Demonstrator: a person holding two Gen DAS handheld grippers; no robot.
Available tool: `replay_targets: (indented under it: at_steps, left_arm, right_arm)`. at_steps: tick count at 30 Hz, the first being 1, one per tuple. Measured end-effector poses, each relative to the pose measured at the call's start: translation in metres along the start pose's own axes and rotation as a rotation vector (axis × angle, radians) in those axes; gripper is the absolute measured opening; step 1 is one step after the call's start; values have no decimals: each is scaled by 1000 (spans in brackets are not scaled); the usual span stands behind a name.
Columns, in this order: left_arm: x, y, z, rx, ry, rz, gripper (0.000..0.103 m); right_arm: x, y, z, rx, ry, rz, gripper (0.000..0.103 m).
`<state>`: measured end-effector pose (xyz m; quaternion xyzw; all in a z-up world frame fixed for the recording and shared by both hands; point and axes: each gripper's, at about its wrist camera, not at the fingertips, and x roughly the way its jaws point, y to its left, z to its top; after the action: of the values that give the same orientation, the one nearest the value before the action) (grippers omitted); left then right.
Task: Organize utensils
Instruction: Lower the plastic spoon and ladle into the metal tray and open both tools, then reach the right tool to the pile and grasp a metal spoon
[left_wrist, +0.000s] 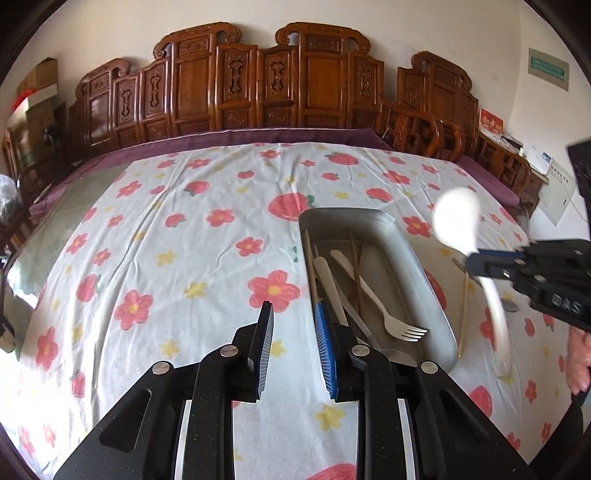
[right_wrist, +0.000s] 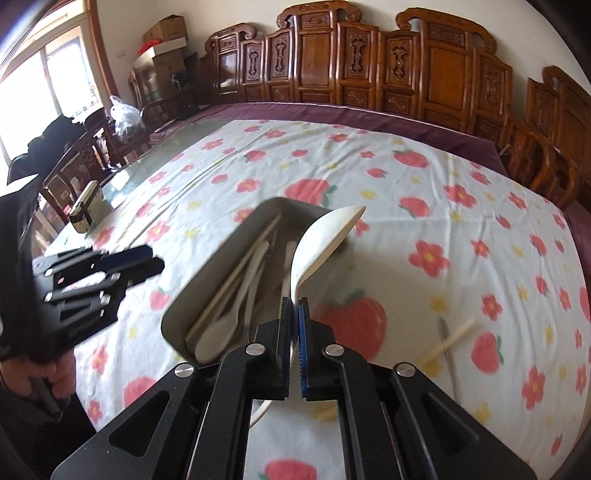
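Your right claw (right_wrist: 294, 306) grips the white spoon (right_wrist: 325, 236) above the metal tray (right_wrist: 221, 258); left claw (left_wrist: 293, 317) released, empty. Chopstick (right_wrist: 448, 343) lies on desk (right_wrist: 406, 177) right of tray; only left view shows the tray's fork (left_wrist: 391, 317).

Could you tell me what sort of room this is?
Probably a home dining room: a large table under a floral tablecloth, carved wooden chairs along the wall, and a metal tray of cutlery.

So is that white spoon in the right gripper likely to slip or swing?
The white spoon is pinched by its thin, smooth handle, so it may pivot. It looks rigid, probably light plastic. The right gripper jaws are shut on it.
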<state>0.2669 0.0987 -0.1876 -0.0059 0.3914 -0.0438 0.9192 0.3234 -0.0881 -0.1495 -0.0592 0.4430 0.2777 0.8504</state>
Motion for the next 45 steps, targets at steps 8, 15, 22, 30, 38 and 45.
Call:
replay_targets:
  at_steps: [8, 15, 22, 30, 38, 45]
  left_arm:
    - [-7, 5, -3, 9, -16, 15, 27]
    - [-18, 13, 0, 7, -45, 24, 32]
    - [-21, 14, 1, -2, -46, 18, 32]
    - [-27, -6, 0, 22, -51, -20, 42]
    - [-22, -53, -9, 54, -24, -122, 46]
    - [-20, -99, -24, 138, -8, -169, 46]
  right_arm:
    - [38, 19, 28, -34, 14, 8, 4]
    - [73, 29, 31, -30, 61, 17, 5]
    - [81, 33, 25, -32, 73, 29, 6]
    - [31, 5, 9, -16, 24, 7, 6]
    - [-17, -72, -33, 32, 46, -148, 6]
    - [-21, -125, -69, 93, 104, -215, 15]
